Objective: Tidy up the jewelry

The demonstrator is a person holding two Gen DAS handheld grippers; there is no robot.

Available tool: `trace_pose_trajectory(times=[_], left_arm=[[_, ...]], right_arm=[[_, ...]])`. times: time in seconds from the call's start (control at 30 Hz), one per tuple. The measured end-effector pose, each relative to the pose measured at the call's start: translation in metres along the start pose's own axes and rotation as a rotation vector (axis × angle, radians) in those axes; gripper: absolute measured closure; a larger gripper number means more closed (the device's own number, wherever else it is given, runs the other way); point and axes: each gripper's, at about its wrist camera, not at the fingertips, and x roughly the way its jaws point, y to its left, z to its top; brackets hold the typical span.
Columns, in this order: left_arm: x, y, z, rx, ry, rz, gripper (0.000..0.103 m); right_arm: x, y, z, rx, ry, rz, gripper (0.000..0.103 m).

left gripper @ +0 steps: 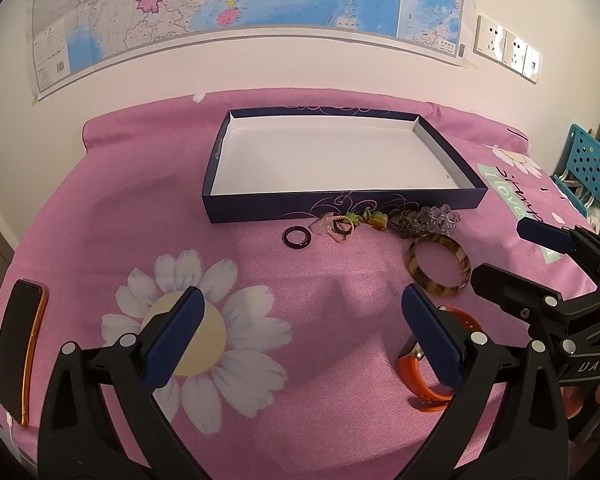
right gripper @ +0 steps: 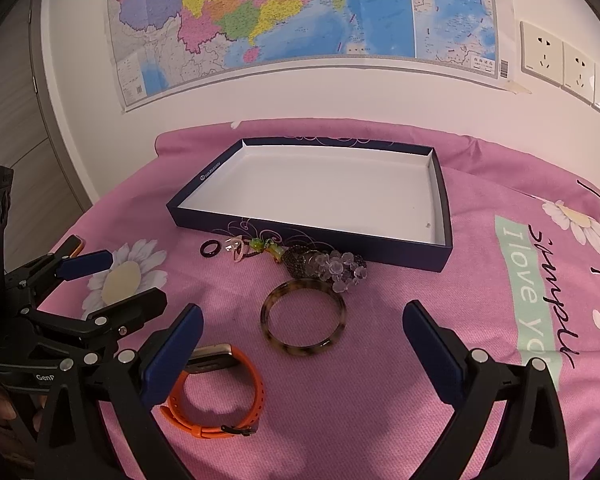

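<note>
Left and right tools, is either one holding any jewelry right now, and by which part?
Nothing is held. The left tool and the right tool are both open above the pink cloth, with no jewelry between their fingers.

A pink bedspread (right gripper: 380,380) carries a navy box (right gripper: 312,236), tortoiseshell bangle (right gripper: 303,316), orange watch (right gripper: 220,396) and phone (left gripper: 18,350).

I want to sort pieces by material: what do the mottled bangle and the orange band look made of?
Bangle: likely glossy resin or acrylic, given its tortoiseshell mottling and highlights. Orange band: probably matte silicone or rubber, a flexible strap carrying a metal-looking watch case.
</note>
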Motion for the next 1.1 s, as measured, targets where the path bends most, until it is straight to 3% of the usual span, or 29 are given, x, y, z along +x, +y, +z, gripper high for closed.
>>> trace_pose_trajectory(times=[1.1], left_arm=[[0.0011, 0.0049, -0.0033, -0.004, 0.016, -0.007, 0.006]], right_arm=[[0.0028, -0.0041, -0.0021, 0.007, 0.005, 0.002, 0.006]])
